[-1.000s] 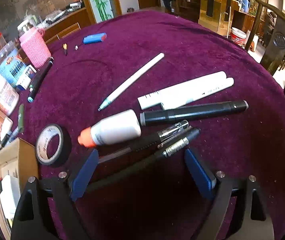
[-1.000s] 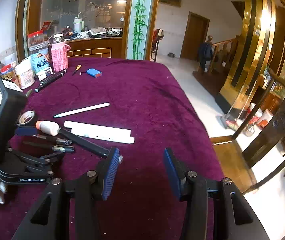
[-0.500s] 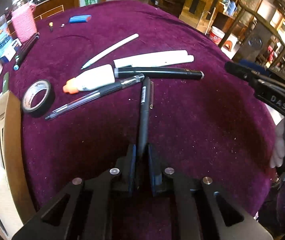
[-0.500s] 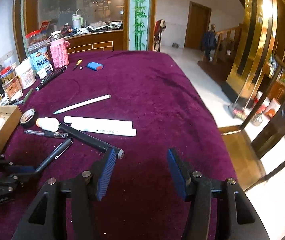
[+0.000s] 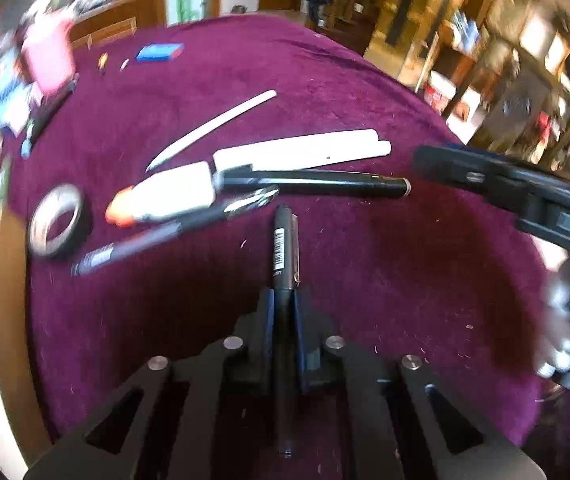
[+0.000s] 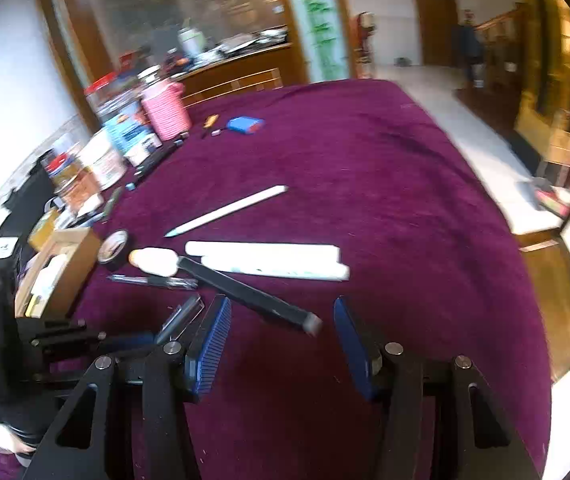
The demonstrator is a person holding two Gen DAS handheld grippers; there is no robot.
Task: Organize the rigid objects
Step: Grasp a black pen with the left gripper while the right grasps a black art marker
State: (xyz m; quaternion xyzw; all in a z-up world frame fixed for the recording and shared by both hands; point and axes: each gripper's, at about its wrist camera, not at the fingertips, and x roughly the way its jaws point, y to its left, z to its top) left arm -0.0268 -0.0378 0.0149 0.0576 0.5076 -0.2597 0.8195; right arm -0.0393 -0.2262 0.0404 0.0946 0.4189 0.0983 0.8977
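The left hand-held gripper (image 5: 284, 312) is clamping 1 black pen (image 5: 284, 248) over the purple table (image 5: 385, 280), while the right hand-held gripper (image 5: 429, 158) is hovering near a black marker (image 5: 317, 182).

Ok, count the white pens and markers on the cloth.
3: a thin white pen lying farthest out, and two thick white markers side by side just nearer. Blurred clutter at the table's edge may hide more.

We see both fisheye views in bright daylight, with glare far right on the gold panelling (image 6: 557, 60). Motion blur smears the left clutter and far room. Edges bow, corners go black; soft shadows darken the purple tablecloth (image 5: 365, 92).
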